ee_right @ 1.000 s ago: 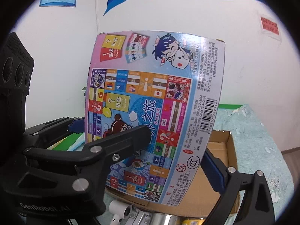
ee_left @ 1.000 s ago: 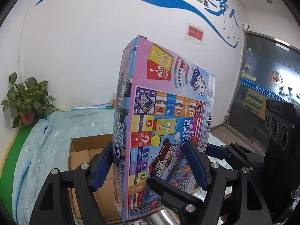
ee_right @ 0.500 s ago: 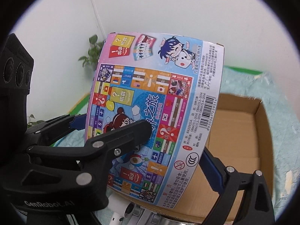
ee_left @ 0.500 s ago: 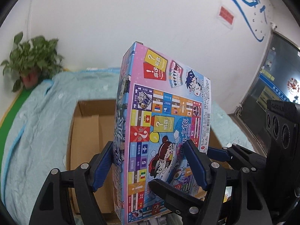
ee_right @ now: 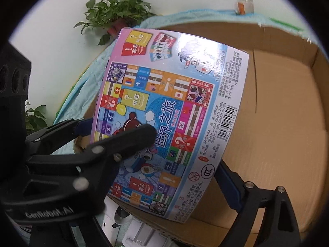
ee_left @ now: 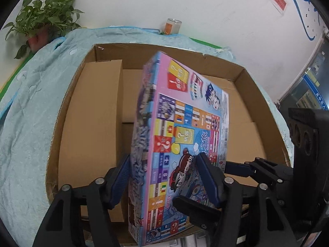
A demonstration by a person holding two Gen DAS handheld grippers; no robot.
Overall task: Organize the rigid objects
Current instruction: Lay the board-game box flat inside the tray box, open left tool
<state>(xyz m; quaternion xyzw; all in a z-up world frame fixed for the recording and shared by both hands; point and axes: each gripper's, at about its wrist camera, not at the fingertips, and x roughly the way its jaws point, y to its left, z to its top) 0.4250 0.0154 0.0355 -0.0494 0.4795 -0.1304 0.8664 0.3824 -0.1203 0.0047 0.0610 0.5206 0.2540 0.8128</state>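
both claws: left claw (ee_left: 164,177) and right claw (ee_right: 185,154) clamp board game box (ee_left: 181,144) | change: swung from facing wall to over open carton (ee_left: 92,107) | next: likely lower in

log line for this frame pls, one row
left gripper: shut on board game box | right gripper: shut on board game box | box: tilted, above open cardboard carton | carton: nothing loose visible inside

Cardboard box (ee_left: 257,94) is sitting open-topped, floor bare on the right. An inner carton (ee_left: 92,127) is filling its left side. Game box (ee_left: 183,144) is blocking the middle, leaning between both.
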